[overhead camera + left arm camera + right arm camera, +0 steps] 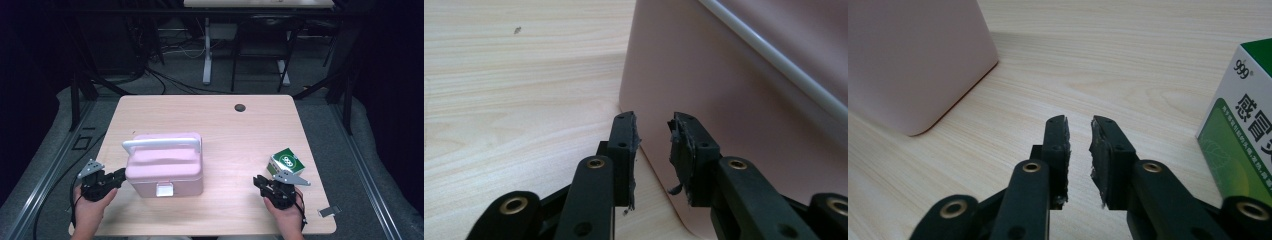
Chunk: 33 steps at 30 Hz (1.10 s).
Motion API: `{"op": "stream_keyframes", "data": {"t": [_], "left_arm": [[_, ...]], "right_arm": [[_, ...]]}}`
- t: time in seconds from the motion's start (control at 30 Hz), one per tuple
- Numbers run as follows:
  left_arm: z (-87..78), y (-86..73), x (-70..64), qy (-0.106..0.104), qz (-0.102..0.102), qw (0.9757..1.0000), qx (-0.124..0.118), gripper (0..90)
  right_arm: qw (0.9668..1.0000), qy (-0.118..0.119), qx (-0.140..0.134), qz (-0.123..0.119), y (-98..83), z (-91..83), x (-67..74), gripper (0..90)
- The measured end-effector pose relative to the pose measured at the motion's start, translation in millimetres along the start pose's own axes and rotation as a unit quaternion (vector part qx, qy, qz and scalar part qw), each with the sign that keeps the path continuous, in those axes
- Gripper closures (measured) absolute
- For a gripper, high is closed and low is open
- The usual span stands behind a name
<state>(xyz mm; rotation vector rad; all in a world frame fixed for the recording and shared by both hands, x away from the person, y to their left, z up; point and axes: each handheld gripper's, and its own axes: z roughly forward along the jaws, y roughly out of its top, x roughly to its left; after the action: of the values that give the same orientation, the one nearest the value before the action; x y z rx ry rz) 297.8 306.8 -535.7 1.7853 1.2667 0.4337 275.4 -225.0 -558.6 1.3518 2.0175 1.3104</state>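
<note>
Pale wood table (220, 120): pink case (165, 167) left of centre, left gripper (119, 176) just beside its left end, jaws narrowly apart, empty; green box (286, 161) touching-close behind right gripper (259, 181), jaws likewise slightly parted, holding nothing.
</note>
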Motion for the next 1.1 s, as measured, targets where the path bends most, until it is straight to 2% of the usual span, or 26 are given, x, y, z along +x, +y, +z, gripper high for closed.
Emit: {"op": "stream_keyframes", "data": {"t": [0.1,0.13,0.17,0.37,0.4,0.43,0.47,0.5,0.53,0.6,0.73,0.8,0.83,0.97,1.1], "left_arm": [[0.4,1.7,-1.5,-0.002,0.001,1.0000,0.000,75.4],[0.8,2.1,-1.9,-0.003,0.000,1.0000,-0.003,75.9],[0.4,2.7,-2.2,-0.005,-0.001,1.0000,-0.003,77.3],[-1.7,6.2,-6.0,-0.017,-0.005,0.9998,-0.008,82.7],[-1.4,7.4,-6.9,-0.014,-0.002,0.9999,-0.009,83.3],[-1.4,7.4,-6.9,-0.014,-0.002,0.9999,-0.009,83.5],[-0.7,8.3,-7.3,-0.012,-0.002,0.9998,-0.013,83.5],[-0.7,8.3,-7.3,-0.012,-0.002,0.9998,-0.013,83.5],[-0.3,9.7,-7.2,-0.012,0.000,0.9998,-0.014,83.7],[-0.2,11.4,-6.8,-0.012,-0.002,0.9997,-0.020,84.4],[1.9,14.1,-7.1,-0.021,-0.009,0.9995,-0.022,85.1],[3.5,14.5,-8.7,-0.017,-0.005,0.9996,-0.021,88.0],[3.5,14.5,-8.7,-0.017,-0.005,0.9996,-0.021,88.5],[5.0,16.1,-8.2,-0.018,-0.010,0.9995,-0.023,90.0],[5.2,20.0,-8.2,-0.020,-0.016,0.9993,-0.028,90.0]], "right_arm": [[1.0000,0.001,0.006,-0.003,2.0,0.8,1.8,81.1],[1.0000,-0.002,-0.003,-0.003,2.4,2.4,3.2,82.2],[1.0000,0.002,0.005,-0.005,3.5,1.7,4.0,83.0],[0.9996,0.005,0.005,-0.026,10.1,9.7,13.2,87.2],[0.9994,0.004,0.015,-0.032,13.7,13.1,16.7,88.2],[0.9994,0.004,0.015,-0.032,13.7,13.1,16.7,88.2],[0.9989,0.018,0.012,-0.041,17.3,17.7,20.4,88.8],[0.9989,0.018,0.012,-0.041,17.3,17.7,20.4,88.8],[0.9985,0.004,0.014,-0.053,21.4,22.4,27.0,89.6],[0.9980,0.032,0.011,-0.053,23.8,27.2,29.4,89.9],[0.9975,0.023,0.019,-0.064,27.8,33.4,35.8,90.0],[0.9971,0.029,0.009,-0.070,32.3,40.2,40.5,89.8],[0.9970,0.024,0.011,-0.073,33.3,40.9,41.2,89.7],[0.9971,0.029,0.012,-0.069,36.0,47.0,43.8,89.8],[0.9956,0.041,0.012,-0.083,40.3,55.1,51.4,90.0]]}}
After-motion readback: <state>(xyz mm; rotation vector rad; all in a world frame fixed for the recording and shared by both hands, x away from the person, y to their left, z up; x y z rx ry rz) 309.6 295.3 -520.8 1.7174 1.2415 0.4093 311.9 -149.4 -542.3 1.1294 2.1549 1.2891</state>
